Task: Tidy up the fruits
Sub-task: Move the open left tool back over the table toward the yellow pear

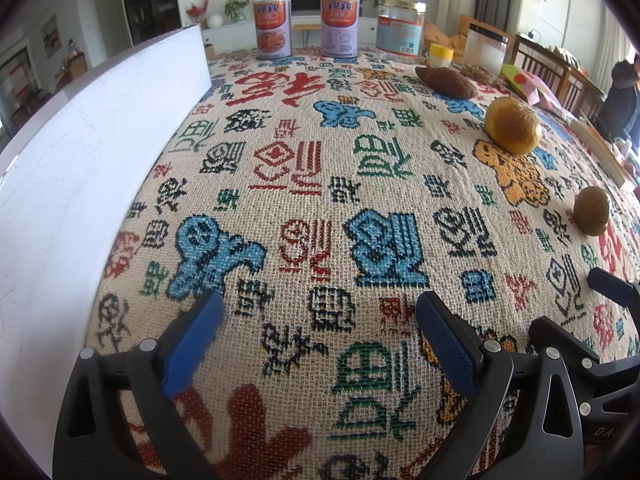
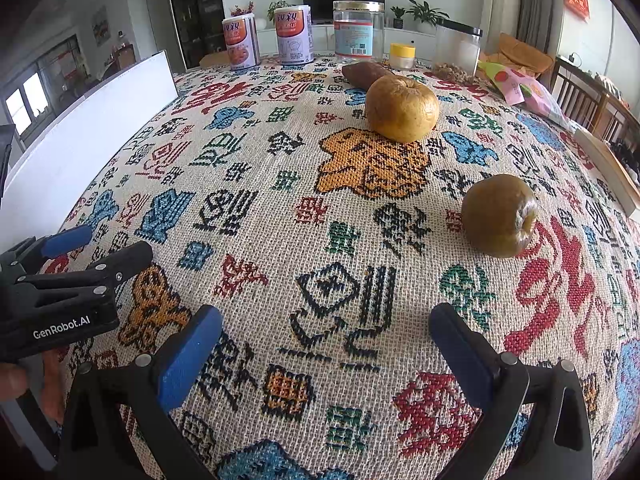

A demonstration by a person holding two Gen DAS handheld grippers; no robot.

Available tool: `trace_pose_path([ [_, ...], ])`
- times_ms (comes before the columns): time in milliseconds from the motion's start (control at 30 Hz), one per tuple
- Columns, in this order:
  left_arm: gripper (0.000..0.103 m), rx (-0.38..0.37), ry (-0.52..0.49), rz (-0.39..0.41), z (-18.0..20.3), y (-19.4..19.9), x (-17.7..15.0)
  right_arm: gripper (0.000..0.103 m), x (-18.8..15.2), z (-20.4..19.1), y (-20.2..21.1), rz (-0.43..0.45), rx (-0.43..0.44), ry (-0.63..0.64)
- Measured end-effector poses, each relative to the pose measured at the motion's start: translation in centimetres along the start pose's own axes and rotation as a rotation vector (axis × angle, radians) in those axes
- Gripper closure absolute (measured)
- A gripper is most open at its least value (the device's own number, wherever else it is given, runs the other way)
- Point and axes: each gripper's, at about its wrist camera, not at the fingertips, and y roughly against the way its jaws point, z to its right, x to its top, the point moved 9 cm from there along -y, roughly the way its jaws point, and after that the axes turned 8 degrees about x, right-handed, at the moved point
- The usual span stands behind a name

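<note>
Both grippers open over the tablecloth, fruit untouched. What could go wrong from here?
1. The greenish fruit and the larger yellow fruit are round and lie loose on the woven tablecloth; a glancing touch from the right gripper could roll them.
2. The left gripper sits close beside the right one, so the two could collide.
3. The sweet potato lies just behind the yellow fruit and may get nudged.
</note>
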Motion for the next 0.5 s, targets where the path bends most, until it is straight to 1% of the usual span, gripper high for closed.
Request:
trace_pose_path([
  [367,0.005,0.000,0.000,0.000,0.0,0.0,0.0,0.000,0.0,0.0,0.0,0.001,0.001,-0.002],
  [400,0.005,0.000,0.000,0.000,0.0,0.0,0.0,0.000,0.0,0.1,0.2,0.007,-0.011,-0.004],
  [500,0.005,0.000,0.000,0.000,0.0,0.0,0.0,0.000,-1.1,1.4,1.4,0.017,-0.098,-0.055],
])
